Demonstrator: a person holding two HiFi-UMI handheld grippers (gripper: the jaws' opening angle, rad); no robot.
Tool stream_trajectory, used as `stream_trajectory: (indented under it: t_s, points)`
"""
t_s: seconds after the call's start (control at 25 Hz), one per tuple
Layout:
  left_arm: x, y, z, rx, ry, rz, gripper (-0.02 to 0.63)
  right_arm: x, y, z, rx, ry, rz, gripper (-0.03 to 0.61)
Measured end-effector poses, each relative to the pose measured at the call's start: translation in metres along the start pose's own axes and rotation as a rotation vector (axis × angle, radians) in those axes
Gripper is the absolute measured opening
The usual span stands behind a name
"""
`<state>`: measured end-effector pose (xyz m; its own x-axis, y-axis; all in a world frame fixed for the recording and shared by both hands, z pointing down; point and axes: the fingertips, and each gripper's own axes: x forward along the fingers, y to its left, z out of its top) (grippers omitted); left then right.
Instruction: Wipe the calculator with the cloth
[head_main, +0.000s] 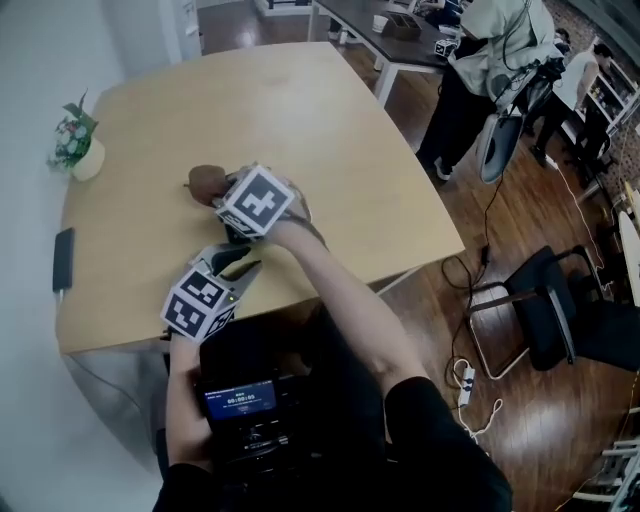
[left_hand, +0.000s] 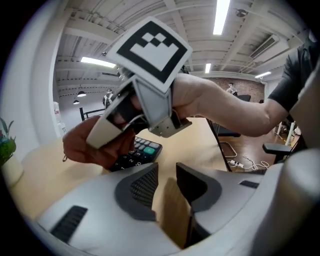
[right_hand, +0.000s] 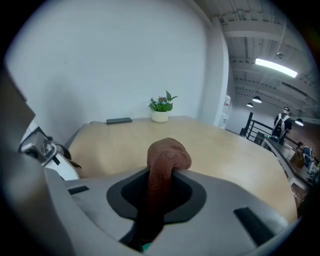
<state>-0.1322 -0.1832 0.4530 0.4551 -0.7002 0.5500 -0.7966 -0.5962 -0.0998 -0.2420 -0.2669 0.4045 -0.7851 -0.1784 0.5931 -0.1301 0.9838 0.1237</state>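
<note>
Left claw (left_hand: 166, 184) slightly open, empty, at 7 o'clock of calculator (left_hand: 140, 151); right claw (right_hand: 161, 194) clamped on cloth (right_hand: 169, 152), cloth over calculator's far end; wipe likely mid-way, near keys uncovered

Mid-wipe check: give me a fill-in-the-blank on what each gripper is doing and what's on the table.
1. The right gripper is shut on a crumpled brown ____.
2. The left gripper has its jaws apart with ____ between them.
3. What the right gripper holds is over a black, keyed ____ on the light wooden table.
4. Near the wall stands a small green ____ in a pale pot.
Missing words: cloth; nothing; calculator; plant.
</note>
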Motion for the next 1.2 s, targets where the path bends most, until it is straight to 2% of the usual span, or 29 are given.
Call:
stream_trajectory:
  t_s: [0.08,0.28,0.48,0.56,0.64,0.76,0.88,1.0,1.2]
  points:
    - [0.0,-0.001,0.002,-0.006,-0.007,-0.004,0.114,0.005,-0.008,-0.013,0.008,0.043,-0.019,0.06]
    - [-0.003,0.001,0.004,-0.008,-0.015,-0.011,0.114,-0.025,-0.045,-0.042,0.118,0.044,-0.077,0.063]
    - [-0.005,0.003,0.006,-0.027,-0.042,-0.017,0.112,-0.066,-0.1,-0.083,0.207,0.087,-0.228,0.061]
    - [-0.005,0.002,0.006,-0.025,-0.045,-0.023,0.112,-0.079,-0.11,-0.087,0.221,0.08,-0.279,0.06]
    - [-0.005,0.003,0.004,-0.023,-0.044,-0.025,0.113,-0.079,-0.097,-0.067,0.202,0.021,-0.252,0.06]
    - [-0.006,0.005,0.002,-0.026,-0.048,-0.019,0.113,-0.053,-0.045,-0.017,0.096,-0.071,-0.105,0.06]
    - [-0.008,0.006,0.002,-0.041,-0.061,-0.015,0.114,-0.014,0.002,0.005,-0.021,-0.044,0.015,0.061]
    - [-0.008,0.003,0.006,-0.066,-0.084,-0.015,0.114,0.004,0.0,-0.013,-0.047,0.049,0.007,0.063]
    - [-0.014,0.006,0.01,-0.096,-0.129,-0.029,0.114,-0.027,-0.047,-0.043,0.121,0.03,-0.067,0.063]
